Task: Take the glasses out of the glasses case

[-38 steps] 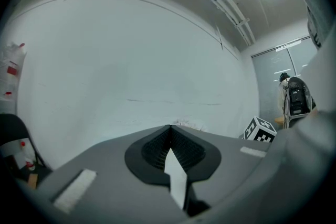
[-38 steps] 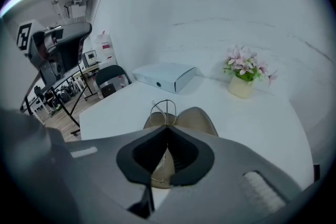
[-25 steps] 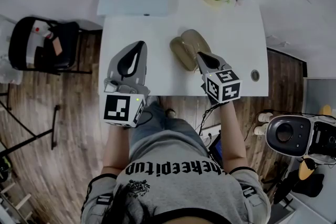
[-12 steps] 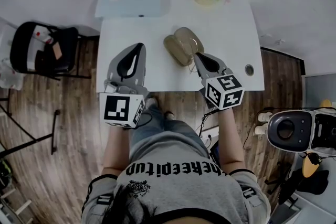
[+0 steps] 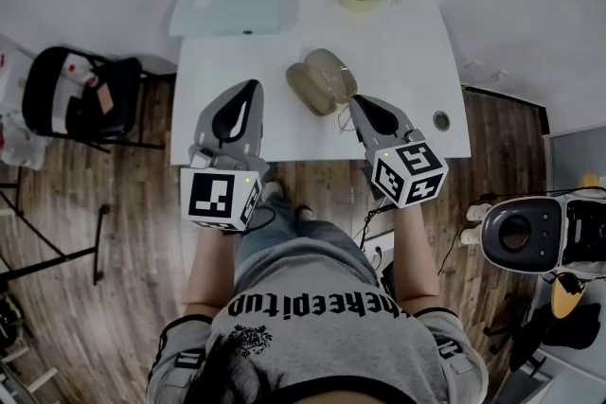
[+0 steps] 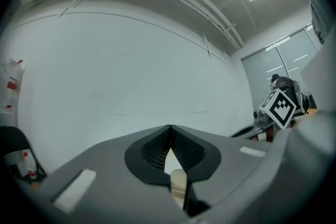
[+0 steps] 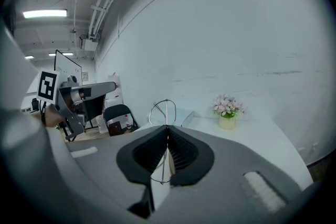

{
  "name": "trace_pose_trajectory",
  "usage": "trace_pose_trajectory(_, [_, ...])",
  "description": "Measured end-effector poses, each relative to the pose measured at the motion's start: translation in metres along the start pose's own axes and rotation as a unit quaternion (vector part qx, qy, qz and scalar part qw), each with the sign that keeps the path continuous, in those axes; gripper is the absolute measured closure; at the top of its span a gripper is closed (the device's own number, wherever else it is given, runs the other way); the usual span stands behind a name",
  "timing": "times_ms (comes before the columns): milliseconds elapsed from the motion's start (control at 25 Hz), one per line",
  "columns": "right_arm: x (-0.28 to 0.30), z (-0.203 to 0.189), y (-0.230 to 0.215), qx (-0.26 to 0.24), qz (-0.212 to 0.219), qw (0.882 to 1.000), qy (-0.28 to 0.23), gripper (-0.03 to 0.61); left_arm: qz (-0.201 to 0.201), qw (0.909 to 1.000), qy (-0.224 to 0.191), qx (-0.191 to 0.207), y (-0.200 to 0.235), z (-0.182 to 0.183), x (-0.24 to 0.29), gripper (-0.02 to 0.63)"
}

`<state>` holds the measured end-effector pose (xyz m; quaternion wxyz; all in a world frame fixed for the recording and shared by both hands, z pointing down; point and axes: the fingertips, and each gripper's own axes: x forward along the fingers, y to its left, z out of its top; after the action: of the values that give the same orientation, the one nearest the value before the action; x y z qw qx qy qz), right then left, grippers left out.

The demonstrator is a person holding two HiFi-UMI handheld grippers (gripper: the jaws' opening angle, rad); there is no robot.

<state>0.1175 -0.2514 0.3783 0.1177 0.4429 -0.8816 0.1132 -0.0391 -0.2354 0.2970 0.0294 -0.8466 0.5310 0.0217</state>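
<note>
While the right gripper [image 5: 356, 103] sits at the near right edge of the open glasses case [image 5: 320, 80], its jaws are pressed together on a thin wire-rimmed pair of glasses [image 7: 166, 107]; the right gripper view shows a round rim looping out past the fingertips and a wire running back down the seam between the pads. That puts us, I judge, at the lift-out step; the frame is gripped, and the head view is too coarse to say whether it is clear of the case or touching its rim. Left of the case, the left gripper [image 5: 254, 85] hangs over the white table [image 5: 417, 61] with jaws closed on nothing; it is apart from the case. Seen edge-on, the glasses stand upright in the plane of the jaws; their long axis looks to run along the gripper, rim end pointing beyond the case towards the flower pot [image 7: 227, 110] and the wall. Next move, as I read it: carry the frame up and away from the case, gently, since thin wire bends; then set it down beside the case.
</note>
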Motion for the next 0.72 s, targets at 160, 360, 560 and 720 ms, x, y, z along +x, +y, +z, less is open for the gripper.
trace_pose_trajectory(160, [-0.017, 0.010, 0.002, -0.002, 0.000, 1.000, -0.020, 0.572, -0.004, 1.0000, -0.005, 0.004, -0.012, 0.005, -0.002, 0.594])
trace_pose_trajectory(360, [-0.032, 0.017, 0.003, -0.006, -0.001, 0.999, -0.038, 0.572, -0.008, 0.9999, -0.006, 0.006, -0.023, 0.008, -0.004, 0.594])
trace_pose_trajectory(560, [-0.045, 0.023, 0.004, -0.007, -0.001, 0.998, -0.055, 0.572, -0.013, 0.9998, -0.007, 0.010, -0.032, 0.011, -0.005, 0.594])
trace_pose_trajectory(720, [-0.056, 0.028, 0.005, -0.013, -0.002, 0.998, -0.068, 0.572, -0.015, 0.9998, -0.006, 0.013, -0.041, 0.014, -0.007, 0.594])
